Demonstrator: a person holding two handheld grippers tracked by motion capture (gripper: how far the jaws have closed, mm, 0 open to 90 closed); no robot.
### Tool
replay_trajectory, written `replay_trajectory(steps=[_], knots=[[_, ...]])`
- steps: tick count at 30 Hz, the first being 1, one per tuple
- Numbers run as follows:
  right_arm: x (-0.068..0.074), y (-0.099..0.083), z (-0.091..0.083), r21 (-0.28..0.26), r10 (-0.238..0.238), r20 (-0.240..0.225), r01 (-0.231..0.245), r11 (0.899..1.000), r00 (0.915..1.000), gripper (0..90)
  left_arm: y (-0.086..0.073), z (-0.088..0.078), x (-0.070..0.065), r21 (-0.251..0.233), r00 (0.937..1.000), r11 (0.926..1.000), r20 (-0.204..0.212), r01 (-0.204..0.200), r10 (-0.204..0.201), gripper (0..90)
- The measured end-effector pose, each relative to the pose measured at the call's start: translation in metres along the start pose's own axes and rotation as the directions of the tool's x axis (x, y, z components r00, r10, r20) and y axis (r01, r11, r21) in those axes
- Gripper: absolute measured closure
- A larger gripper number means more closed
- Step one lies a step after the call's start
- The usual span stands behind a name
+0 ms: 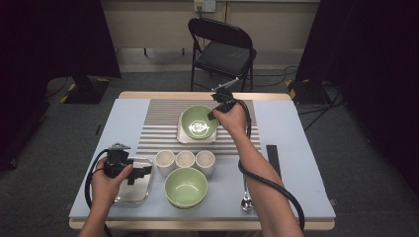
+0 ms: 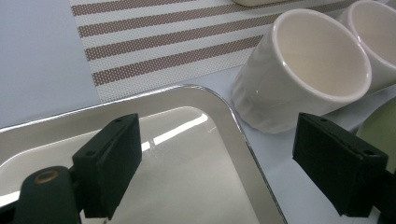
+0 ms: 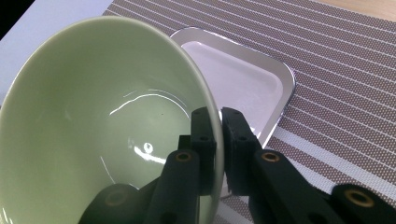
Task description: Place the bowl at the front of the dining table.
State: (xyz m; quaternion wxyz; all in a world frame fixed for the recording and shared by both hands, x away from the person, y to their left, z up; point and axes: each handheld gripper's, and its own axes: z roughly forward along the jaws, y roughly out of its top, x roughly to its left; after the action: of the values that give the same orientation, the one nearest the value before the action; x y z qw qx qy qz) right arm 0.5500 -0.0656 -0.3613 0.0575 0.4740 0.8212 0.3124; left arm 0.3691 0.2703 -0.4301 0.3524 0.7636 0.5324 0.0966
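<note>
Nearest, a second green bowl [image 1: 186, 187] sat at the bench's front edge.
Beyond it, the right tool [image 3: 218, 140] had clamped the rim of the green bowl [image 3: 98, 126], tilted over the far steel tray [image 3: 243, 79]; the left tool [image 2: 217, 172] hung apart above the near steel tray [image 2: 187, 158].

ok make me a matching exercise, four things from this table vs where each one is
Things:
1. far bowl
2. near bowl
3. spoon
4. cups

Places:
a. in a row between the two bowls
b. rim pinched by the right gripper, over a steel tray
c. table's near edge, right of a bowl
d. near edge, below the cups

Pairs: 1-b, 2-d, 3-c, 4-a
</note>
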Motion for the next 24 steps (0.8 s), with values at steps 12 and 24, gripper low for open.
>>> replay_trajectory(steps=[12, 24], knots=[[-0.005, 0.001, 0.003, -0.017, 0.02, 0.014, -0.02, 1.0, 0.9997, 84.3, 0.0, 0.001, 0.0, 0.006, 1.0, 1.0, -0.002, -0.007, 0.007, 15.5], [-0.011, 0.0, 0.009, -0.013, 0.04, 0.017, -0.04, 0.999, 0.999, 84.3, -0.001, 0.0, 0.001, -0.002, 1.0, 1.0, 0.001, 0.001, -0.001, 15.5]])
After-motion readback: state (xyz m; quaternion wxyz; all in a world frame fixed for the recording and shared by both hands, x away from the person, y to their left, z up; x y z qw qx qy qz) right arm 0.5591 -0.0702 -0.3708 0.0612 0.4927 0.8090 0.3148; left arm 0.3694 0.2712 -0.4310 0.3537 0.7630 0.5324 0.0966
